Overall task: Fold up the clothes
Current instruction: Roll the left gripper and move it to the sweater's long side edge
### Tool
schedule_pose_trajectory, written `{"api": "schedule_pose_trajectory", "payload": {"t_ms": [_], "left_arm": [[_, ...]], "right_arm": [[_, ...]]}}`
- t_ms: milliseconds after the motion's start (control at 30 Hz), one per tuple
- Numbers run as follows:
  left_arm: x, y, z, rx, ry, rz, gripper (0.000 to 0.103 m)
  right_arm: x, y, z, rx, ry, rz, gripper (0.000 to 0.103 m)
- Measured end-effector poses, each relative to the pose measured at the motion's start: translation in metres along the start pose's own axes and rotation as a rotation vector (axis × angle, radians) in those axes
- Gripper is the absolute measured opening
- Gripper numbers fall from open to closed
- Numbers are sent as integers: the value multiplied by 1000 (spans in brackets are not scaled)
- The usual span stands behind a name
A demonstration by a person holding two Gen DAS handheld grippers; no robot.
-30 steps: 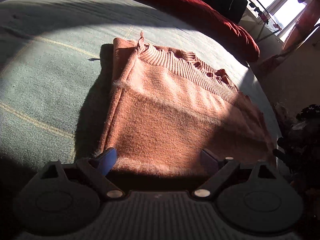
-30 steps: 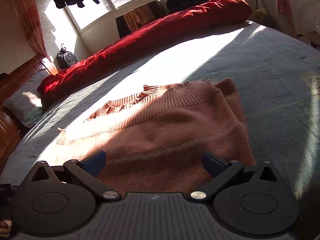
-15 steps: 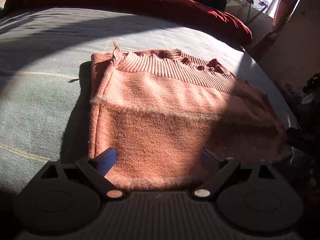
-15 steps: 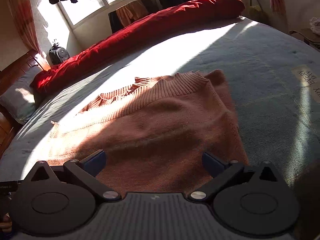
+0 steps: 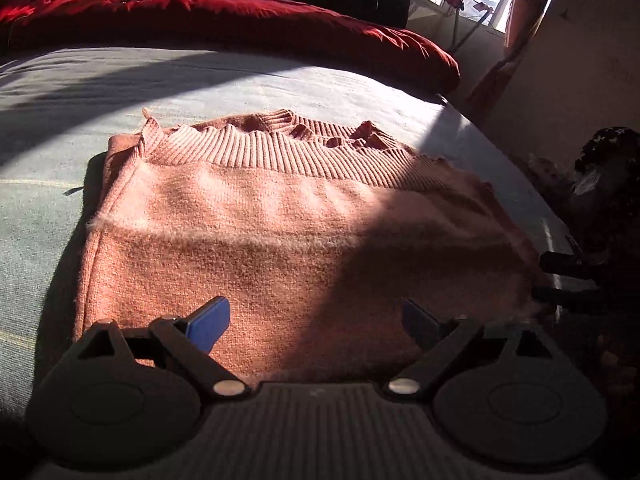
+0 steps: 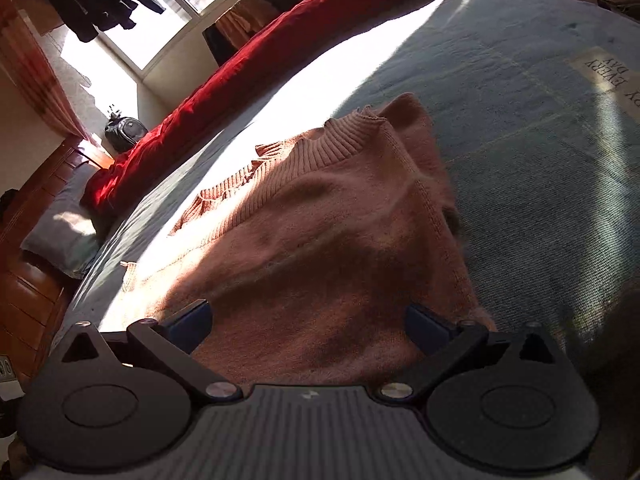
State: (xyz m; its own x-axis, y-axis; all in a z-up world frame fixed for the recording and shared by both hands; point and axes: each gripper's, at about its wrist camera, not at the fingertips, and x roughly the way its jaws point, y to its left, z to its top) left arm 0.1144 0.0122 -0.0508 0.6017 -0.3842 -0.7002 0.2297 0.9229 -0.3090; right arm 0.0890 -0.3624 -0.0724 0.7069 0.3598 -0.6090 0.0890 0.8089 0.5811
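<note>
**On the bed: sweater part-folded**

On the grey-green bed [image 5: 48, 208], the salmon sweater [image 5: 288, 232] lies folded into a rectangle, ribbed hem uppermost, knit fuzzy. A further fold appears outstanding. Left claw [image 5: 316, 316] and right claw [image 6: 308, 320] both gape wide, empty, over its near edge.

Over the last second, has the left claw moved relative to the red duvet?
Yes. The left claw has swung left: the red duvet now spans the top of its view, where before it sat at the upper right. The sweater lies flat.
</note>
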Motion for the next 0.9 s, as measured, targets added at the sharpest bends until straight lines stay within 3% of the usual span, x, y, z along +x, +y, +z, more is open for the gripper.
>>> {"api": "schedule_pose_trajectory", "payload": {"t_ms": [200, 367, 667, 800, 900], "left_arm": [[1, -2, -18, 93, -24, -4, 101], [-3, -3, -14, 72, -12, -9, 101], [-40, 16, 25, 41, -128, -27, 99], [-36, 31, 50, 30, -154, -33, 98], [-17, 49, 66, -32, -135, -59, 92]], "right_arm": [[2, -12, -5, 7, 1, 44, 103], [5, -14, -6, -1, 13, 54, 103], [-6, 11, -3, -107, -17, 40, 103], [-5, 24, -3, -158, -23, 50, 103], [-4, 32, -5, -182, -19, 43, 103]]}}
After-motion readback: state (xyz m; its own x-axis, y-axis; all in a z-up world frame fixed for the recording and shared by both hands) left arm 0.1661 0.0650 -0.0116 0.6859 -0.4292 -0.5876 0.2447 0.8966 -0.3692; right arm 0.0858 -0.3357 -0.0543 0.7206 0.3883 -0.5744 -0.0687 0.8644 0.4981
